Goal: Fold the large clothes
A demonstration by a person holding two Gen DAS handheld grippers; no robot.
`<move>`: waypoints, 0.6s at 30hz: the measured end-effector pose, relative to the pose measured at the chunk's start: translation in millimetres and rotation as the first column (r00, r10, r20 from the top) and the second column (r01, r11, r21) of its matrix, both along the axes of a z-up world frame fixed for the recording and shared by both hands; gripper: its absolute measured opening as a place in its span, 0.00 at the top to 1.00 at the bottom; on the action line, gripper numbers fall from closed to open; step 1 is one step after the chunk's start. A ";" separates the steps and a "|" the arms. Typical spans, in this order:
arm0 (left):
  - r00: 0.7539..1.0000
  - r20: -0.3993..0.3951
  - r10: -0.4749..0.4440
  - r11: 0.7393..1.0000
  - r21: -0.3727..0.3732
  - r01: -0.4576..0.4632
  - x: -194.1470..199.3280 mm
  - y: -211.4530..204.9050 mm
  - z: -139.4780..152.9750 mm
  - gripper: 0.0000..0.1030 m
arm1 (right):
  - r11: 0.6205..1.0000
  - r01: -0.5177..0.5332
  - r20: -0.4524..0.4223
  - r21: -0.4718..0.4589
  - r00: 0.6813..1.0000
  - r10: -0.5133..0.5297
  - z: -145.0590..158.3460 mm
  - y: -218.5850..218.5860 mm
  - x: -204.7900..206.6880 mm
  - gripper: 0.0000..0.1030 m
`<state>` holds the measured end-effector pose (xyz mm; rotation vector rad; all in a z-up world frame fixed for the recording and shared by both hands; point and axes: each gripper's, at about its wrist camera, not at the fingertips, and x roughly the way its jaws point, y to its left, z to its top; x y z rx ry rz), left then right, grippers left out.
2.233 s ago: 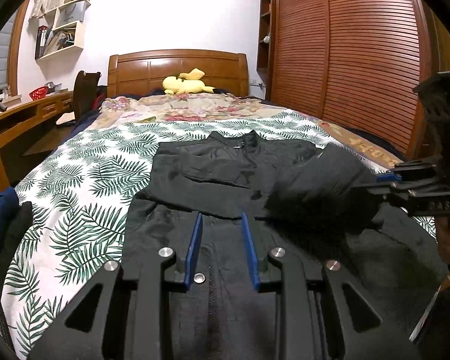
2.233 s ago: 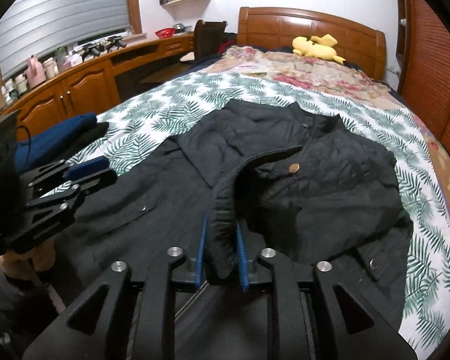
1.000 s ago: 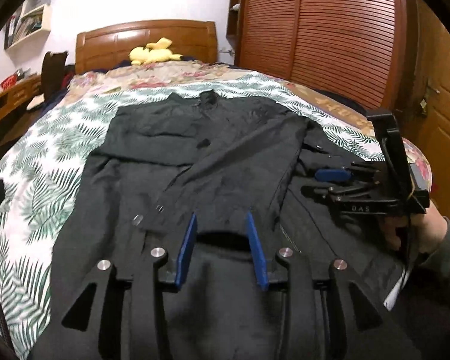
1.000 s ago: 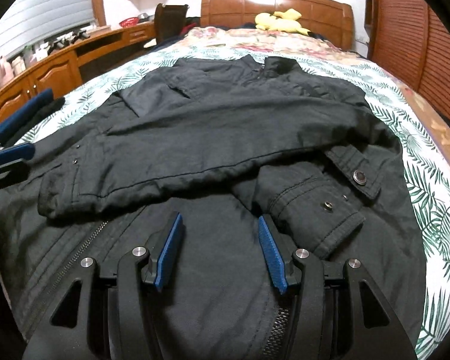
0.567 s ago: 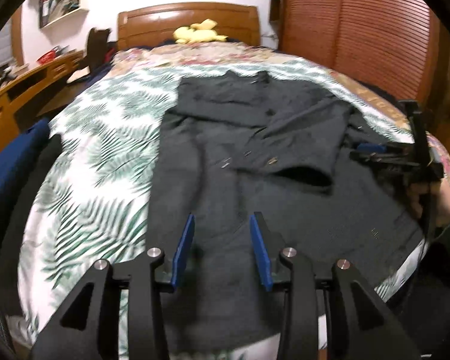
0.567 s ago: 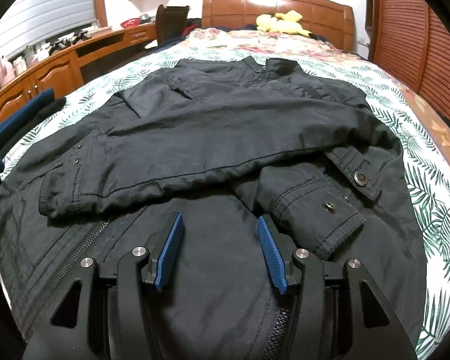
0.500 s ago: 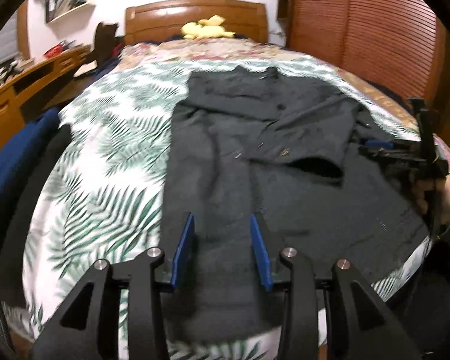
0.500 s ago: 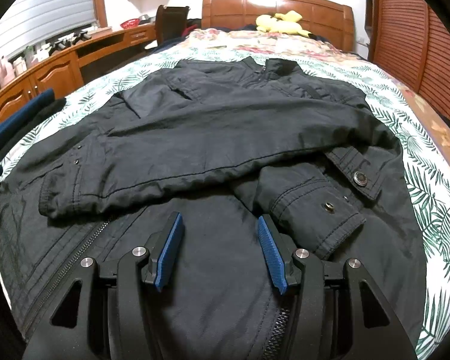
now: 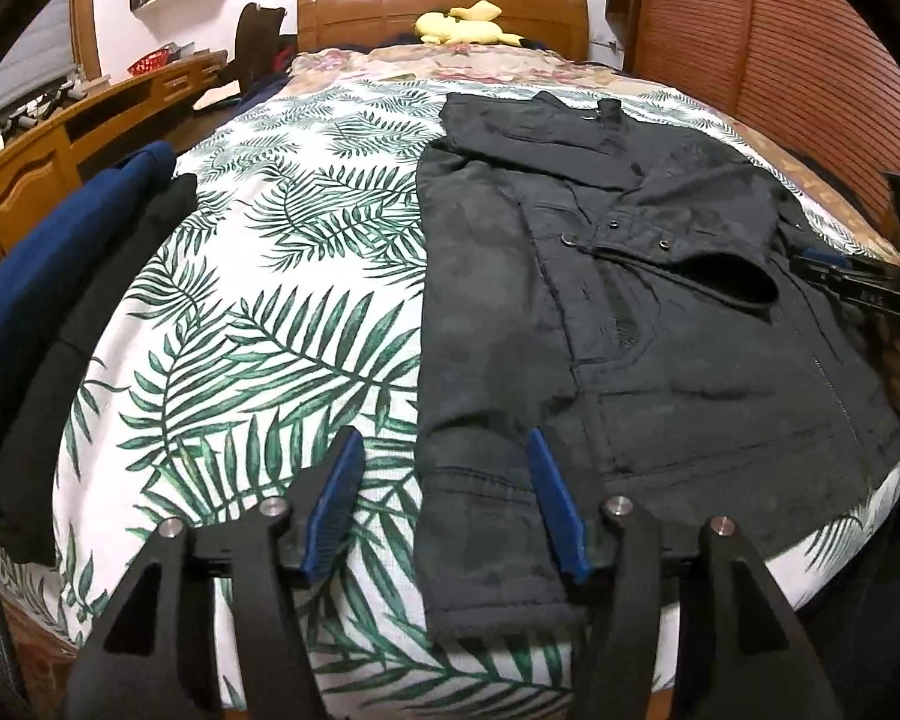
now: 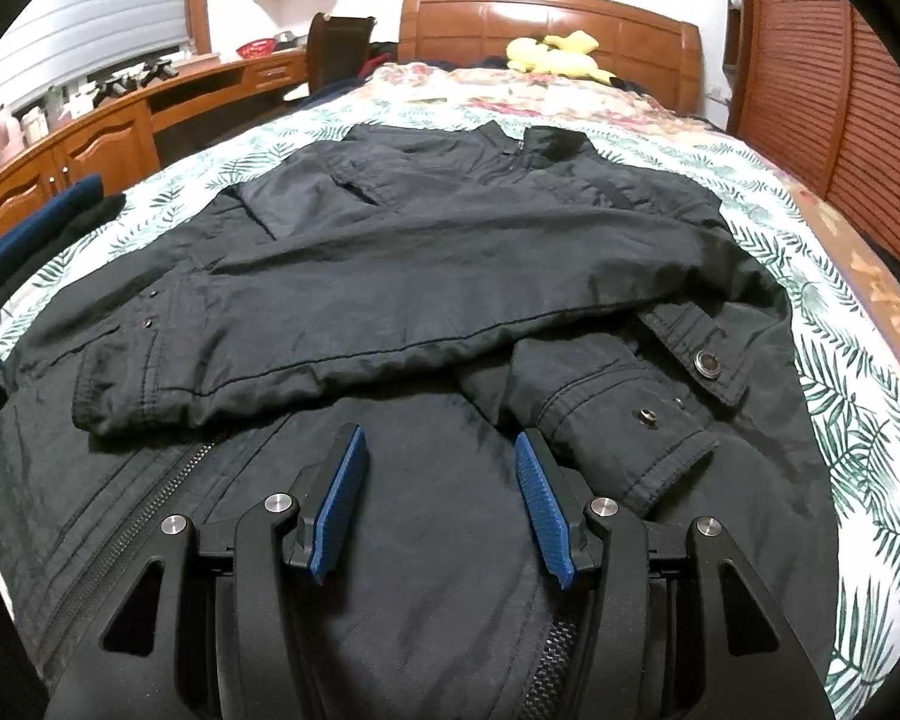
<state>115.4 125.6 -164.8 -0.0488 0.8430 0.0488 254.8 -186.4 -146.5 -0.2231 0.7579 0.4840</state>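
Observation:
A black jacket (image 9: pixel 660 312) lies spread on the bed, collar toward the headboard. One sleeve (image 10: pixel 390 312) is folded across its front; the other sleeve (image 9: pixel 486 480) lies straight down the jacket's left side to the bed's near edge. My left gripper (image 9: pixel 444 480) is open and empty, its jaws either side of that sleeve's cuff end. My right gripper (image 10: pixel 438 474) is open and empty above the jacket's lower front, near the zipper (image 10: pixel 138 516). The right gripper also shows at the right edge of the left wrist view (image 9: pixel 852 282).
The bed has a palm-leaf sheet (image 9: pixel 258 312) and a wooden headboard (image 9: pixel 438 6) with a yellow plush toy (image 9: pixel 462 24). Blue and black folded clothes (image 9: pixel 48 288) lie at the bed's left edge. A wooden desk (image 10: pixel 120 126) runs along the left, a wardrobe (image 9: pixel 780 48) on the right.
The right gripper let go of the sleeve after laying it across the jacket and has stayed still since. The left gripper moved left to the straight sleeve's cuff and opened wider.

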 end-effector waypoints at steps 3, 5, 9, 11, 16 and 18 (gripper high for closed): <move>1.000 -0.002 0.000 1.000 0.018 0.000 1.4 -1.6 -0.3 0.44 | 1.000 -0.002 -0.006 0.013 1.000 0.002 2.9 -2.7 0.4 0.49; 1.000 -0.003 -0.004 1.000 0.019 0.004 1.8 -1.4 -0.3 0.44 | 1.000 -0.001 -0.018 0.031 1.000 0.002 9.4 -8.1 -2.3 0.49; 1.000 0.002 -0.011 1.000 -0.007 0.011 1.5 2.9 -0.6 0.44 | 0.998 0.013 0.026 0.055 1.000 -0.014 38.3 -30.1 -20.5 0.48; 1.000 0.009 -0.011 1.000 -0.014 0.011 1.1 3.7 -1.1 0.44 | 0.998 0.019 0.038 0.055 0.999 -0.021 49.5 -45.6 -32.6 0.48; 1.000 0.022 -0.005 1.000 -0.012 0.005 0.5 3.0 -1.8 0.44 | 0.997 0.080 0.042 -0.001 0.996 -0.080 57.5 -93.0 -63.4 0.40; 1.000 0.026 -0.004 1.000 -0.014 0.004 -0.6 3.2 -2.1 0.44 | 0.993 0.118 0.021 -0.024 0.993 -0.118 53.6 -115.0 -74.5 0.40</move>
